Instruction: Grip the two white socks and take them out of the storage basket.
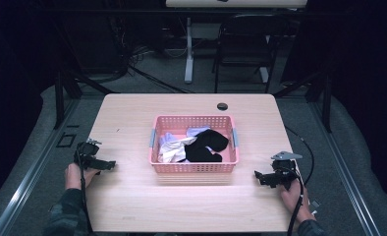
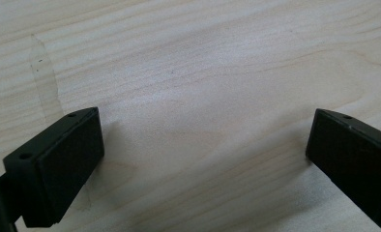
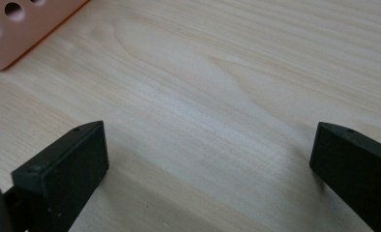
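Observation:
A pink plastic basket (image 1: 195, 168) stands at the middle of the wooden table (image 1: 132, 206). Inside it lie a black garment (image 1: 206, 146), a white cloth (image 1: 173, 150) and a pale blue piece (image 1: 196, 131). My left gripper (image 1: 112, 165) rests low over the table to the left of the basket; its jaws stand wide apart over bare wood (image 2: 203, 145). My right gripper (image 1: 258, 177) sits to the right of the basket near the front, open too, with nothing between its jaws (image 3: 208, 159). A corner of the basket (image 3: 19, 34) shows at the top left of the right gripper view.
A dark round cable hole (image 1: 222, 106) is in the table behind the basket. A strip of clear tape (image 2: 46, 82) lies on the wood by the left jaw. Beyond the table stand a black chair (image 1: 245, 44) and a white table leg (image 1: 188, 49).

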`<state>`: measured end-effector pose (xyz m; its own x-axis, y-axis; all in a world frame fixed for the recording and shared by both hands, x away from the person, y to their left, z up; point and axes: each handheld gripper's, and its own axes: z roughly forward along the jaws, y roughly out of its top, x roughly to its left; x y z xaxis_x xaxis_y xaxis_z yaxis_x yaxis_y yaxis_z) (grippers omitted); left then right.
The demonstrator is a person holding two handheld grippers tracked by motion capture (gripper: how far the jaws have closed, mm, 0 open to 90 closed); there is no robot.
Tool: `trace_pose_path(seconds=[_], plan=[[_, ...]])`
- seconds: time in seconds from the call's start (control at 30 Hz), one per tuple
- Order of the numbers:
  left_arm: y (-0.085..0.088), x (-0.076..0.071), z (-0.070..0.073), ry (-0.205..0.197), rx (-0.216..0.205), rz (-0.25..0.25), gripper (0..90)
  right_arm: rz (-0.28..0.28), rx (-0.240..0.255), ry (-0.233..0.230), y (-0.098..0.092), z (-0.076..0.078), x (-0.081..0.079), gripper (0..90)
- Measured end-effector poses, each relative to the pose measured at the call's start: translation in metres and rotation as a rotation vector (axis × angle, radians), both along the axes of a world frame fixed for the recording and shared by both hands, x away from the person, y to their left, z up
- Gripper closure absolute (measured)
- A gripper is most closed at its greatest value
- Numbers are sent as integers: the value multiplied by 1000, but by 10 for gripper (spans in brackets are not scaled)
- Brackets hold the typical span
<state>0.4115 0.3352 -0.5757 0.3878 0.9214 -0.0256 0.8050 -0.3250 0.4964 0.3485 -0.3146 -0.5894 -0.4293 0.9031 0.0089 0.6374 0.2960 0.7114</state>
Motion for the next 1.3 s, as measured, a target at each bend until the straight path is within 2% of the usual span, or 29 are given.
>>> trace_pose_path(seconds=[0.03,0.1,0.33,0.4,0.43,0.5,0.53,0.63,0.67,0.7,0.77,0.87,0.97,1.0,1.07,1.13,1.3], plan=[[0,0,1,14,5,-6,0,0,0,0,0,0,0,0],[-1,1,2,14,2,-7,0,0,0,0,0,0,0,0],[-4,-2,21,-23,-37,-22,0,0,0,0,0,0,0,0],[-10,-3,30,-21,-44,-45,0,4,-4,0,0,0,0,0],[-10,-3,30,-21,-44,-45,0,4,-4,0,0,0,0,0],[-20,-5,39,-27,-51,-78,0,0,0,0,0,0,0,0],[-20,-5,39,-27,-51,-78,0,0,0,0,0,0,0,0],[-31,-8,54,-62,-67,-110,0,0,0,0,0,0,0,0],[-31,-8,54,-62,-67,-110,0,0,0,0,0,0,0,0],[-35,-10,62,-75,-73,-125,0,0,1,0,0,0,0,0],[-38,-10,66,-81,-76,-128,0,0,0,0,0,0,0,0],[-45,-13,75,-97,-104,-148,0,0,0,0,0,0,0,0],[-58,-16,87,-118,-116,-192,0,-1,0,0,0,0,0,0],[-58,-16,87,-118,-116,-192,0,-1,0,0,0,0,0,0],[-68,-17,93,-136,-118,-213,0,-1,0,0,0,0,0,0],[-79,-17,100,-137,-116,-241,0,3,-5,1,0,0,0,0],[-93,-14,107,-148,-117,-276,0,-2,0,0,0,0,0,0]])
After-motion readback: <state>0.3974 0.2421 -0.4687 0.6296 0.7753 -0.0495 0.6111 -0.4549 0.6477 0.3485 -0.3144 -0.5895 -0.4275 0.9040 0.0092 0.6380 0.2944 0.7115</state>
